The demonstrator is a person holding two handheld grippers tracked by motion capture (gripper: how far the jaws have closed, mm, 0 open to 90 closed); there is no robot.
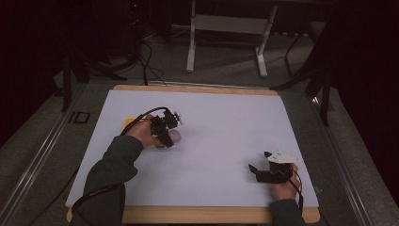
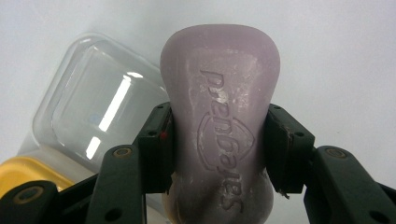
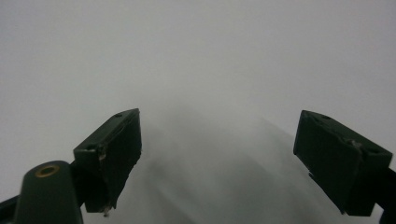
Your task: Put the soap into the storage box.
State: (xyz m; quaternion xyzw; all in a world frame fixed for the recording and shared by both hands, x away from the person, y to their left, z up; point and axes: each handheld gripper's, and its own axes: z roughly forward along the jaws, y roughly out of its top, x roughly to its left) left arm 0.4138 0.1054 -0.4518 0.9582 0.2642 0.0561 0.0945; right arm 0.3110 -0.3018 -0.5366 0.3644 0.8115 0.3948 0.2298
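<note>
A pale purple bar of soap (image 2: 219, 126) with an embossed brand name sits clamped at its waist between the jaws of my left gripper (image 2: 219, 154). In the high view that left gripper (image 1: 170, 136) is left of the mat's middle, with the soap (image 1: 174, 136) showing at its tip. Behind the soap lies a clear plastic lid (image 2: 98, 107), and a yellow soap dish (image 2: 28, 170) shows at the lower left; the yellow dish (image 1: 127, 125) peeks out by the left hand. My right gripper (image 1: 259, 161) rests open near the front right of the mat, with nothing between its jaws (image 3: 219, 158).
A white mat (image 1: 226, 122) covers the wooden table (image 1: 197, 215). Beyond the table stand a white frame's legs (image 1: 190, 52) and cables on the floor. A cable trails from each gripper along the forearms.
</note>
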